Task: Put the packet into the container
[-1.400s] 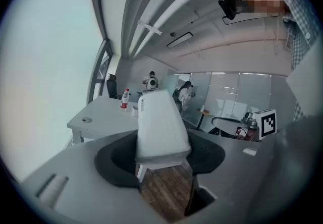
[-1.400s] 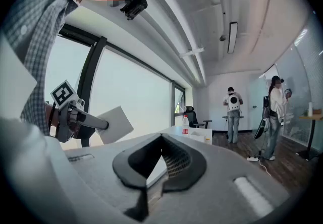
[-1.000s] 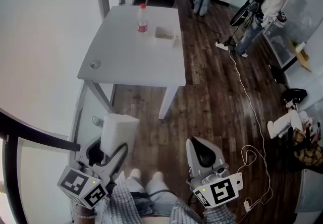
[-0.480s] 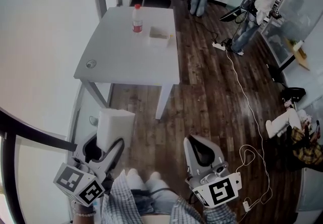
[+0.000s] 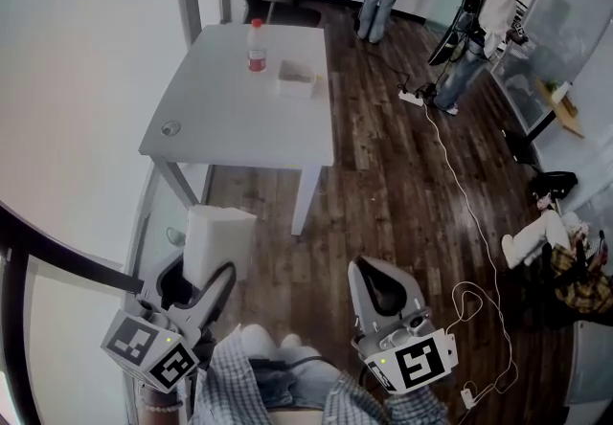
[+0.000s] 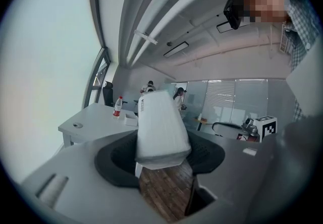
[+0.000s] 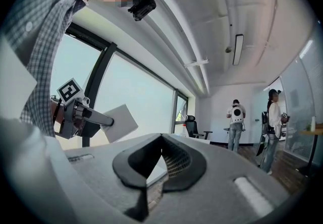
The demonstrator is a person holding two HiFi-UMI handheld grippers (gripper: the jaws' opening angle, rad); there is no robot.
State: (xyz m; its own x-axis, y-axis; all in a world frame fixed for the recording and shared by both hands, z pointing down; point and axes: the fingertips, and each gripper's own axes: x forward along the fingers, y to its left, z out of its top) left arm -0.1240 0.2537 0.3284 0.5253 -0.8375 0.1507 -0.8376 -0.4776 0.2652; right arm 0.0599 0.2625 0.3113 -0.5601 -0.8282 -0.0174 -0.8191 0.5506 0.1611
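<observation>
Room: You are standing in an office with a dark plank floor (image 5: 402,174) and glass walls. A white table (image 5: 230,126) is well ahead of both claws, and two other people are working at the far end.
Left claw: Your left gripper (image 5: 199,281) is clamping the packet (image 5: 218,236) by its near end. The dark pads are pressing on either side, and most of the packet is jutting forward past the fingertips.
Right claw: Your right gripper (image 5: 381,291) is carrying nothing. Its jaws are resting together, and it is level with the left one.
Container: The container (image 5: 297,78) is sitting on the table far beyond the left claw's tips, just right of a bottle (image 5: 256,45).
Stage: You are most likely carrying the packet over; it is not yet in the container.
Risk, grip: Because you are pinching one end only, the free end could sag or swing and slide off the pads.
Risk, squeeze: Pressing harder to stop that could dent the soft wrapper.
Risk, table: The bottle is standing right beside the container, so a wide approach could topple it. The light-looking container could also skid if the packet pushes it.
Risk, floor: A pale cable (image 5: 460,184) is trailing to the right of the right claw and could catch your foot.
Materials: The packet is looking white, smooth and pillowy, with rounded edges. The container is looking shallow, pale and rectangular. The bottle is clear with a red cap. The jaw pads are dark and ribbed.
</observation>
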